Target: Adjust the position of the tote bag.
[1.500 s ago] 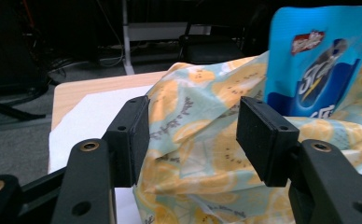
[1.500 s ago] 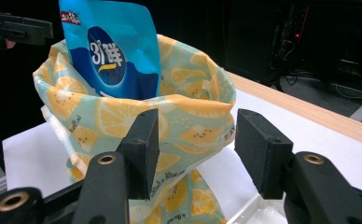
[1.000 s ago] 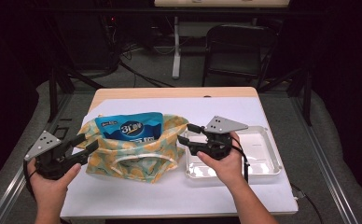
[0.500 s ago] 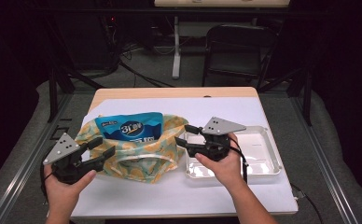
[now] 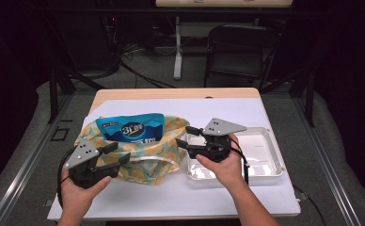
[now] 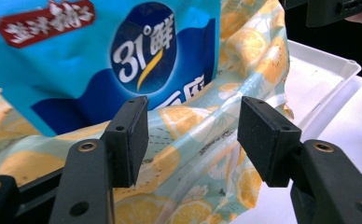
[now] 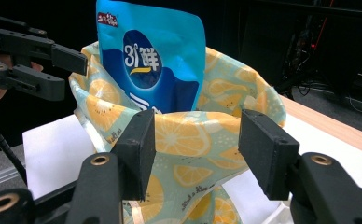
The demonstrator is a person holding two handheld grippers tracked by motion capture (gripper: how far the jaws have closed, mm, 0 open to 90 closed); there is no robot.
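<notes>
The high view looks forward and down from above the person's side of the white table (image 5: 265, 113), taking in the whole tabletop, with dark floor and a chair (image 5: 242, 52) across the upper frame. The left gripper view sits very close to the lemon-print bag (image 6: 202, 154), looking along its own jaws from the lower frame; the blue snack pouch (image 6: 123, 51) fills its upper left, and the clear tray (image 6: 319, 79) lies at the right edge. The right gripper view faces the same bag (image 7: 188, 135) and pouch (image 7: 156, 56) from the opposite side, a little farther off, with the left gripper (image 7: 65, 74) at its upper left. All three views share bag and pouch.
</notes>
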